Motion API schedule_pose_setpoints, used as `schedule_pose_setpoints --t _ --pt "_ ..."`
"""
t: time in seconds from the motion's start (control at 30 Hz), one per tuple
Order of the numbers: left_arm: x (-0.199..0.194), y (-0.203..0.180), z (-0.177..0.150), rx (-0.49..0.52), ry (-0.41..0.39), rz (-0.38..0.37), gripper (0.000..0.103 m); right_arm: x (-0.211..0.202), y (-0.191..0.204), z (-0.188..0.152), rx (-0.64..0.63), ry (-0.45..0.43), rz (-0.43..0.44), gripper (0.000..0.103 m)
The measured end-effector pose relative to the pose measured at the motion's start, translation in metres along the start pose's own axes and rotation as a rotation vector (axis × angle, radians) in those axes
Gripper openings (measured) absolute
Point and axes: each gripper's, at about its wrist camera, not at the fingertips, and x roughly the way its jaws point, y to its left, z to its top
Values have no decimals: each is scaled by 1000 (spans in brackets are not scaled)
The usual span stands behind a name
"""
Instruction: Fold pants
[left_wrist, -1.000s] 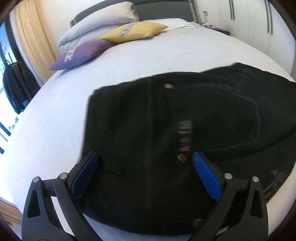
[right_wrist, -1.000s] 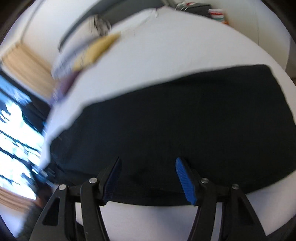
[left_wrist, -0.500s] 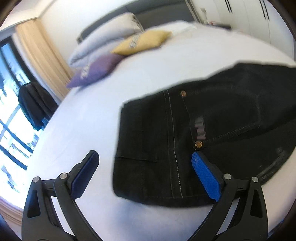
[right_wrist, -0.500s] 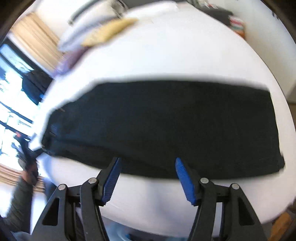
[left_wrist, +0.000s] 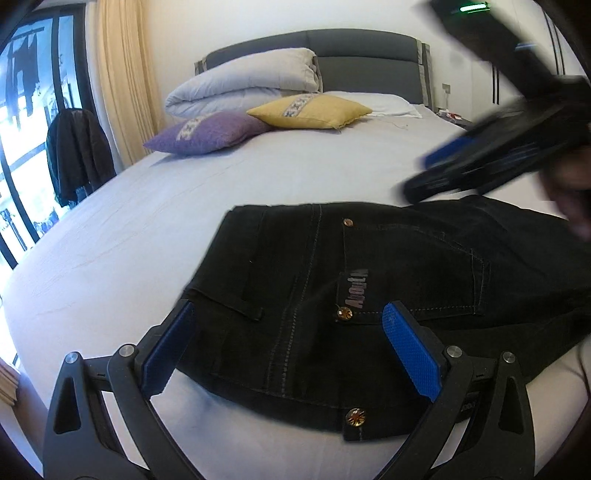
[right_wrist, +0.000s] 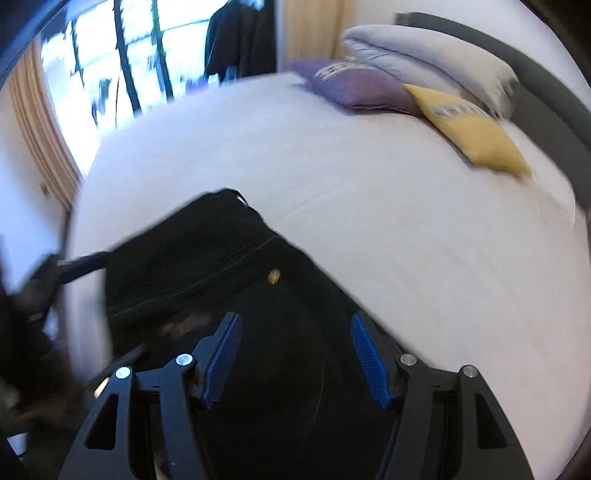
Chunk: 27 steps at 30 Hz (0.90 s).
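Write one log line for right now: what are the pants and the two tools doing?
pants: black jeans flat on bed | left tool: open, empty, above waistband | right tool: open, empty, above jeans | fold: not started

The right gripper (right_wrist: 295, 354) has swung from the pants' (right_wrist: 207, 258) leg to the waist.

Bare bed (left_wrist: 258, 177) beyond pants (left_wrist: 369, 266), pillows (left_wrist: 258, 114) far.

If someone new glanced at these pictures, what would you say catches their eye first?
The black jeans spread on the white bed, waistband end nearest the camera. The open left gripper hovers over them. At the headboard end, a purple cushion and a yellow cushion lie side by side.
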Motion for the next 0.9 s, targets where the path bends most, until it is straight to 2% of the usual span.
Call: schedule_pose_setpoints --t 0.13,0.17,0.2,0.23,0.27,0.3,0.33,0.4,0.47,0.57,0.6,0.63,0.7,0.73,0.8,0.9 --pt "13 -2 -2 -12 5 12 103 56 0 13 -62 106 -39 64" --pt "18 -2 -3 -19 16 14 103 72 -1 12 -81 157 -52 63" --pt "24 -2 -5 -24 40 19 103 82 -6 11 -78 187 -24 57" --pt "30 -3 -6 -21 65 21 103 86 -10 13 -76 177 -2 54" --pt "38 -6 -9 -9 105 16 103 87 -12 18 -76 170 -1 38" --pt "42 -8 -12 0 122 15 103 89 -13 21 -77 170 -31 1" --pt "42 -8 -13 0 111 17 103 95 -14 25 -79 177 -80 3" --pt "44 -8 -14 0 116 15 103 99 -27 32 -10 173 -51 3" --pt "40 -8 -18 -2 124 8 103 100 -30 29 7 162 -61 5" --pt "39 -10 -20 9 127 12 103 85 -39 26 57 103 -90 14" --pt "37 -9 -21 5 123 17 103 79 -52 28 128 75 -115 14" --pt "33 -8 -22 -4 112 22 103 67 -72 26 230 54 -85 14" --pt "29 -6 -19 -18 82 11 103 46 -92 22 315 25 -23 14" --pt "24 -4 -20 -27 56 -1 103 39 -94 20 281 27 7 14" --pt "16 -2 -22 -49 25 -7 103 29 -74 13 93 94 40 14" --pt "16 -3 -23 -50 29 10 103 46 -56 -8 -3 220 76 14"
